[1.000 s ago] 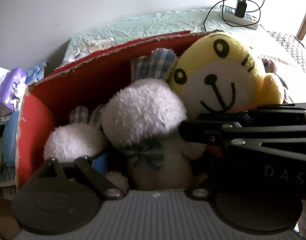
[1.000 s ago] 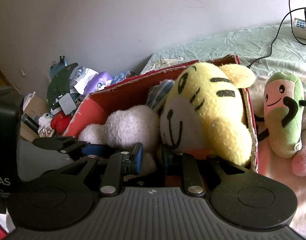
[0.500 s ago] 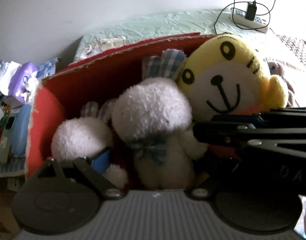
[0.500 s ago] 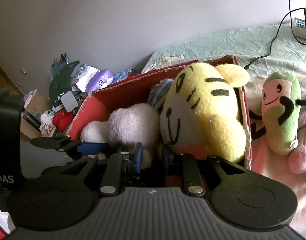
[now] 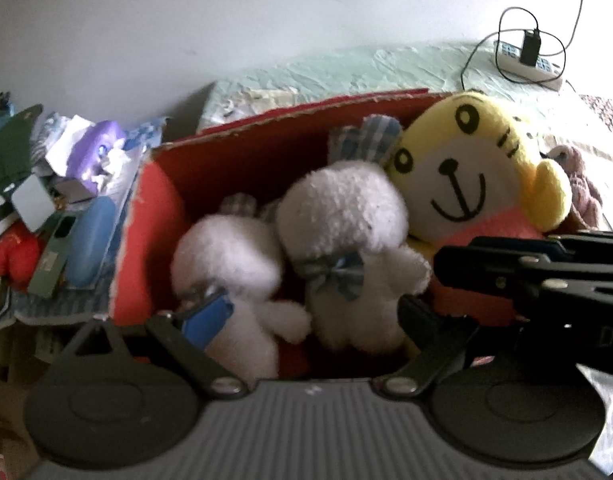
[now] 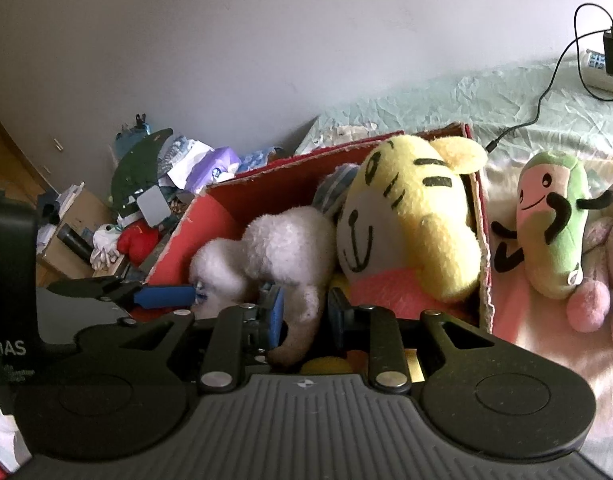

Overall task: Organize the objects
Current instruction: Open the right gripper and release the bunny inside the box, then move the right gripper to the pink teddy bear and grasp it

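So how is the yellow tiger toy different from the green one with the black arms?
The yellow tiger plush sits inside the red box; the green plush lies outside it on the bed. The tiger has round ears and black stripes; the green one has thin black arms. The tiger looks bigger. Both are soft toys with smiling faces.

It was a home bedroom: a bed [image 6: 446, 104] with a crumpled pale-green sheet stood against a plain wall, plush toys [image 6: 552, 232] lay on it, a power strip [image 5: 526, 62] with a plugged-in charger rested there, and household clutter [image 6: 146, 200] was piled beside it.
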Motion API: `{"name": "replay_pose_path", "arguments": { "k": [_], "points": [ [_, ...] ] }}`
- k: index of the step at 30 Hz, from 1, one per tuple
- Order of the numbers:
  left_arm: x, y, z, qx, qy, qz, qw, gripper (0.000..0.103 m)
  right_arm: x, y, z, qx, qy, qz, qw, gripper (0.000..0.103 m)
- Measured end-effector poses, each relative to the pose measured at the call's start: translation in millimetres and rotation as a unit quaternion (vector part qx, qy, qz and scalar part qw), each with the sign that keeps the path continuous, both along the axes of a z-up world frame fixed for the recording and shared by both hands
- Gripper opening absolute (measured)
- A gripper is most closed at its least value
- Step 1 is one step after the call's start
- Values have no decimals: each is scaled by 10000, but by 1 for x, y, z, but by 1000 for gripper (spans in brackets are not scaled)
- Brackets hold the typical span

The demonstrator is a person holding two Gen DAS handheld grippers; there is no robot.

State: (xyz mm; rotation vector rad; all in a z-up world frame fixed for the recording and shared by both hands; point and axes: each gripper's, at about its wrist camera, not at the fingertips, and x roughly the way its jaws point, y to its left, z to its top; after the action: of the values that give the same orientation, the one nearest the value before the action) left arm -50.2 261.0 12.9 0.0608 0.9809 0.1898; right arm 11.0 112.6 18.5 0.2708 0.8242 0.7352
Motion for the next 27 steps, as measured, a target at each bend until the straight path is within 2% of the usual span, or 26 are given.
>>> {"name": "replay_pose_path", "arguments": {
  "k": [13, 18, 27],
  "points": [
    [-40, -20, 26, 35, -499, 206, 9985, 94, -24, -31, 9, 423, -132, 53, 9990, 27],
    [-53, -34, 31, -124, -540, 77, 9984, 94, -33, -47, 7, 508, -106, 64, 9986, 27],
    [-62, -80, 38, -162, -655, -410, 9969, 93, -42, -90, 1, 762, 75, -81, 9970, 27]
  ]
}}
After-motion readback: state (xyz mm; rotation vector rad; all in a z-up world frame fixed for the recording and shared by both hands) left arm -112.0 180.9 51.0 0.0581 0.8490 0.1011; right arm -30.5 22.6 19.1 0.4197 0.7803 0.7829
